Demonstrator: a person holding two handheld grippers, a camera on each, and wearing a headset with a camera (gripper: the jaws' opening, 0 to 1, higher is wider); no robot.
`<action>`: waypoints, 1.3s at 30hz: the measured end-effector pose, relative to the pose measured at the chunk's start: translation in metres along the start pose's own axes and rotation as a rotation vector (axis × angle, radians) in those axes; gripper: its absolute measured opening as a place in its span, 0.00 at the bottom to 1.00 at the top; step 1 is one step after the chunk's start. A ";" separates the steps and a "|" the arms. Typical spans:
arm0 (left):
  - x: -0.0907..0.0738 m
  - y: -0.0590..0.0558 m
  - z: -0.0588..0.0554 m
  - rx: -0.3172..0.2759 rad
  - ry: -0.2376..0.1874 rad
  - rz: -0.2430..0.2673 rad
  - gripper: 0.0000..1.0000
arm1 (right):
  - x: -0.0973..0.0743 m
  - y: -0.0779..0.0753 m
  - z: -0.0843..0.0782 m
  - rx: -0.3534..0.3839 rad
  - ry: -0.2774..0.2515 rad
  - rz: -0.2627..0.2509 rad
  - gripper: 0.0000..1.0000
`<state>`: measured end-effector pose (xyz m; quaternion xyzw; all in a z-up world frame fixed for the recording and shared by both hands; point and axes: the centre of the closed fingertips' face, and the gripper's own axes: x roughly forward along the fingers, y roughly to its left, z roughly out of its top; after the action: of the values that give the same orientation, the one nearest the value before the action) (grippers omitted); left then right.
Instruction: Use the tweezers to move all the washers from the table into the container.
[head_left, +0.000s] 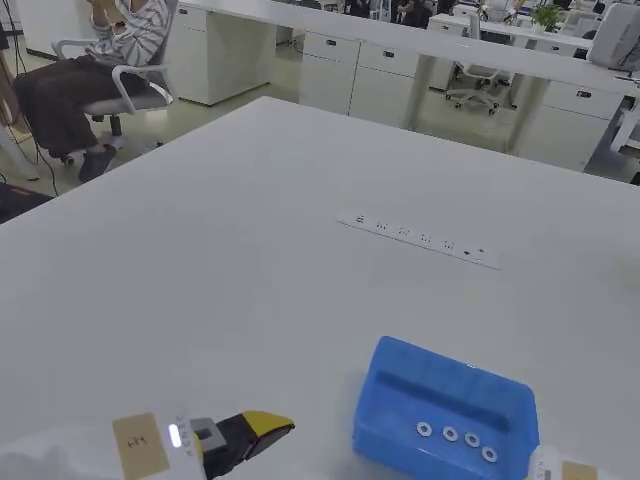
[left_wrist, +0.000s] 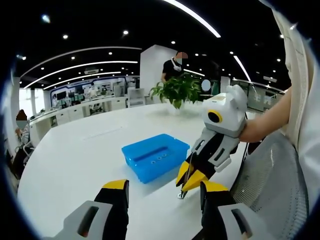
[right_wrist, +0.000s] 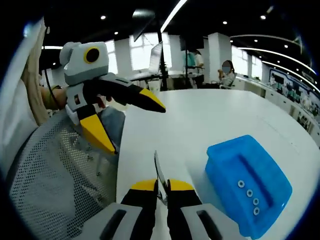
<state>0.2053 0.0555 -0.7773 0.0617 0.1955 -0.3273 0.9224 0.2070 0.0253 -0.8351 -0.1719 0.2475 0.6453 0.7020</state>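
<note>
The right tongs (right_wrist: 162, 186) are gripping the tweezers (right_wrist: 158, 170) tightly, and these are pointing forward at the lower middle of the right gripper view. The left tongs (left_wrist: 166, 189) are standing wide open and holding nothing. Four washers (head_left: 449, 434) are lying in a row inside the blue container (head_left: 378, 410), at the lower right of the head view. I am judging the collecting nearly done. It is worth scanning the white tabletop (head_left: 250, 250) for any stray washer, with the tweezers' tips low.

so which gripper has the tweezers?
The right gripper: its jaws are shut on the tweezers. The left gripper is wide open and holds nothing.
</note>
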 end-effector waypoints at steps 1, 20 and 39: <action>0.000 0.000 0.000 0.001 0.001 0.001 0.57 | 0.000 0.000 0.000 -0.008 0.000 -0.002 0.03; 0.000 0.002 0.002 -0.001 -0.005 0.006 0.57 | -0.036 -0.041 0.032 0.314 -0.171 -0.035 0.03; -0.001 0.003 0.001 -0.005 -0.005 0.010 0.57 | -0.051 -0.097 0.059 0.387 -0.289 -0.104 0.03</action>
<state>0.2068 0.0579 -0.7764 0.0595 0.1937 -0.3225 0.9246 0.3087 0.0062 -0.7650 0.0473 0.2541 0.5669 0.7822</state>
